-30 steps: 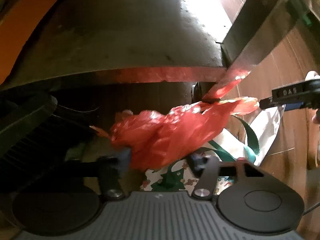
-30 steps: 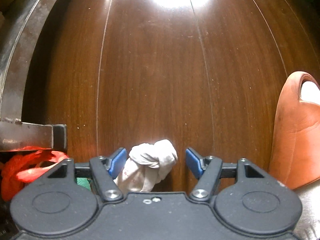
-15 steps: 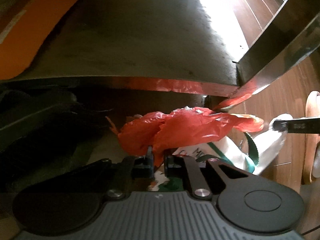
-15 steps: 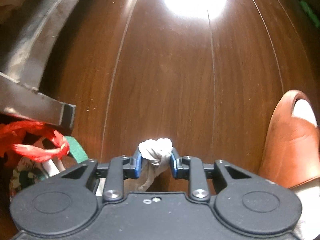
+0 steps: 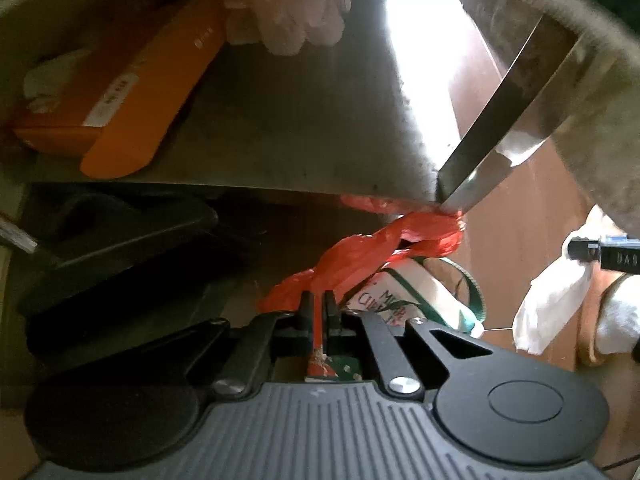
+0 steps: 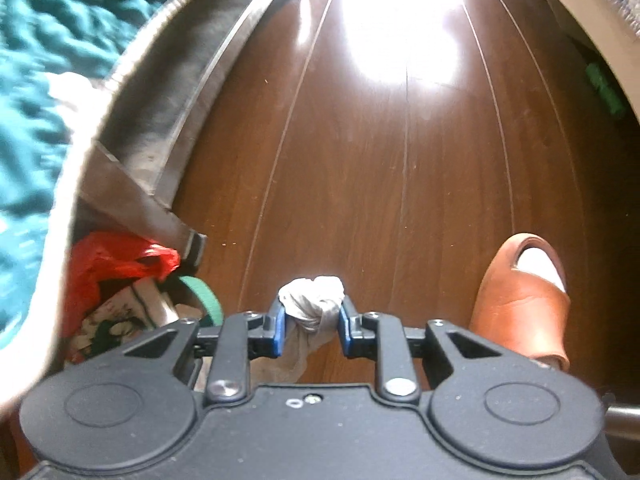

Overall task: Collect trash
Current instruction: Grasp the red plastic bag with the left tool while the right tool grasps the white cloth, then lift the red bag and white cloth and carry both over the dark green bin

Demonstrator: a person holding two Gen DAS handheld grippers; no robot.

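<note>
Low by the floor [image 6: 360, 160], under the edge of a metal shelf [image 5: 280, 128], the left gripper [image 5: 318, 312] has its fingers closed almost to touching on a thin twist of the red plastic bag [image 5: 360, 252], which drapes over a white printed bag [image 5: 404, 292] with a green strap. The right gripper [image 6: 311, 322], out over the bare wooden boards, is clamped on a crumpled white tissue wad [image 6: 314, 304], with a brown slipper [image 6: 520, 300] near on the right. Both look feather-light and soft; the plastic seems slippery and may snag on the shelf corner, so gripping a bunched fold seems safest.
</note>
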